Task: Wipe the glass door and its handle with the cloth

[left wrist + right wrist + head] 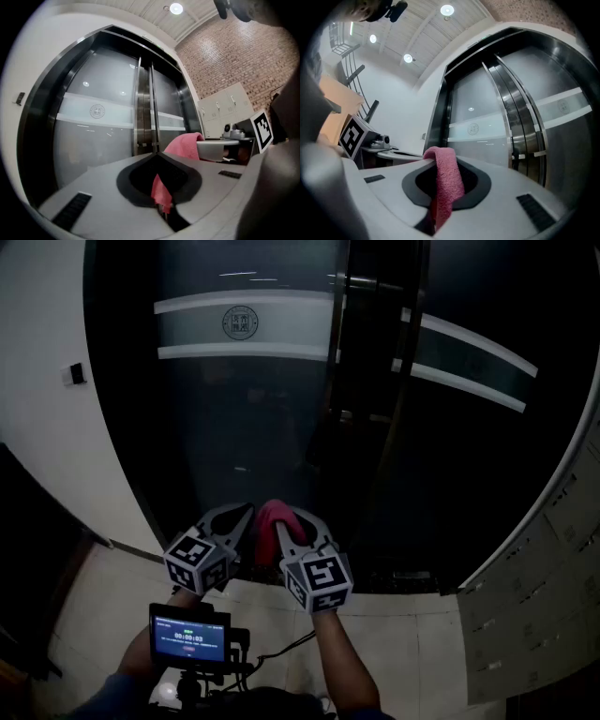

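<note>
left gripper (242, 519): hovering low before the glass door (244, 427); jaws pressing shut on a small fold of the pink cloth (272, 515), pinching it deep in the dark recess between them.

right gripper (298, 529): sitting just beside the left gripper, tips nearly meeting; jaws clamping together on the same pink cloth, with a towelling strip emerging between them and draping over one jaw.

pink cloth: bridging both grippers and bunching up between their tips; contact with the glass not showing clearly.

marker cubes (197, 562): riding one on the back of each gripper, facing up toward the head camera.

glass door: standing upright and dark, carrying a frosted band (281, 326) with a round emblem (241, 322) across its upper part.

handle (153, 103): running vertically as a slim metal bar along the door's meeting edge, beyond the grippers, touching neither.

forearm (342, 662): reaching up from the bottom edge to the right gripper.

small screen (190, 637): glowing below the left gripper, showing a timer readout.

brick wall (234, 56) and pale lockers (220, 110): standing to the right of the door.

ceiling lights (447, 9): shining overhead.
</note>
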Motion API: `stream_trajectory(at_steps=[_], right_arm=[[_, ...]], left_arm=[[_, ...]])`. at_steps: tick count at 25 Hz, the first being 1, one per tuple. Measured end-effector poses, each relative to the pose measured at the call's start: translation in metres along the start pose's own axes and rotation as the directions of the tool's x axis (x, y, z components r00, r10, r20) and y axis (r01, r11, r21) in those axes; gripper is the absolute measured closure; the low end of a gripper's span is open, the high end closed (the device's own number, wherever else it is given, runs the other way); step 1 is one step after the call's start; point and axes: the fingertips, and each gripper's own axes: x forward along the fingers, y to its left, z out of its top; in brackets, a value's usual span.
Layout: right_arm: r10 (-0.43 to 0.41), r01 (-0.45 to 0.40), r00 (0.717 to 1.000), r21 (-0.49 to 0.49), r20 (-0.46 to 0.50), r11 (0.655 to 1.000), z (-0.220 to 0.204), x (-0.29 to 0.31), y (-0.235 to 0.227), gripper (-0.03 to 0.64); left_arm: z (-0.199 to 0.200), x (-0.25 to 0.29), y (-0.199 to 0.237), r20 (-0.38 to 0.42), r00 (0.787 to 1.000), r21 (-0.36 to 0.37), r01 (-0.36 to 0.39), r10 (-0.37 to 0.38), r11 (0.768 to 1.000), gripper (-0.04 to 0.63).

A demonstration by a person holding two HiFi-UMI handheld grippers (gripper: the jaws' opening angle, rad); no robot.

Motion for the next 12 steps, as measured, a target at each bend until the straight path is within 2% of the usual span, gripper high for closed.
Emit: stream_trajectory(at_steps=[5,12], right_arm=[[0.004,-0.003,0.999,-0.029,0.039,1.000,0.013,0.037,-0.002,0.591],[-0.013,0.017,0.997,-0.049,0.075,0.999,0.014,0.095,-0.037,0.591]], left_arm=[[0.011,0.012,0.034,0.011,1.000,0.026,0.008,-0.009,1.000,0.586],[0.011,0.060,0.089,0.015,1.000,0.039,0.023,-0.024,0.999,0.586]])
